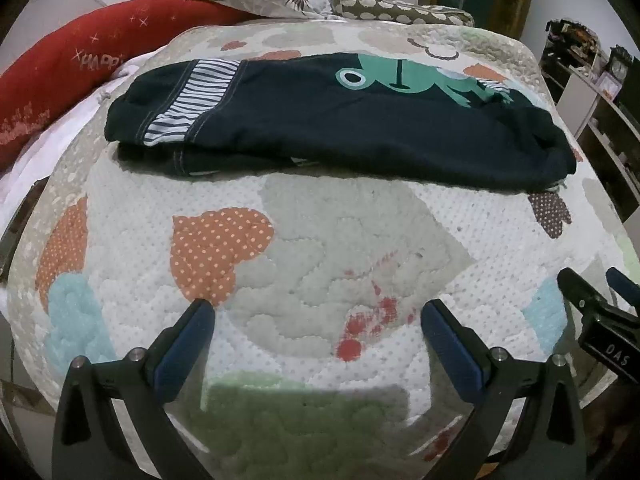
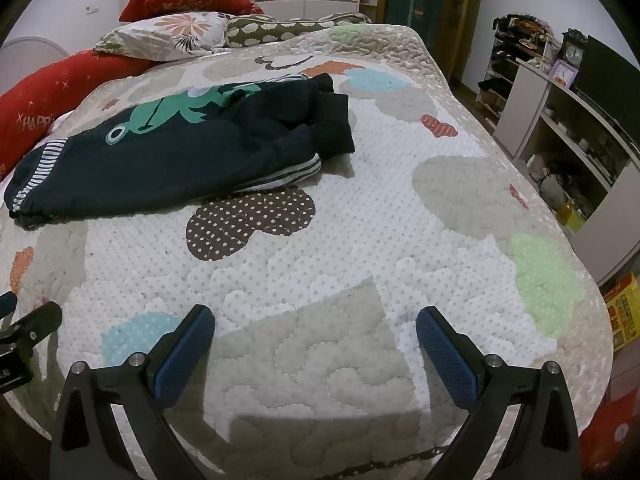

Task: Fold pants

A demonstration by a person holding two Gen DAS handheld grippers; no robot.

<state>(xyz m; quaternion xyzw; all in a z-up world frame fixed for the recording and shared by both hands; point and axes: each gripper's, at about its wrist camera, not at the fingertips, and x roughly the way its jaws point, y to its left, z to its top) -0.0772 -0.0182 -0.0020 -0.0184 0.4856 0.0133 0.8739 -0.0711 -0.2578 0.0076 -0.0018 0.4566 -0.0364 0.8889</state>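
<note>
Dark navy pants with a green frog print and striped trim lie folded lengthwise across the quilted bed, well ahead of both grippers; they also show in the right wrist view at upper left. My left gripper is open and empty above the quilt, short of the pants. My right gripper is open and empty over the quilt, to the right of the pants. The right gripper's fingers show at the left view's right edge.
Red pillows and patterned pillows lie at the bed's head. Shelves with clutter stand to the right of the bed. A yellow box sits on the floor by the bed's right edge.
</note>
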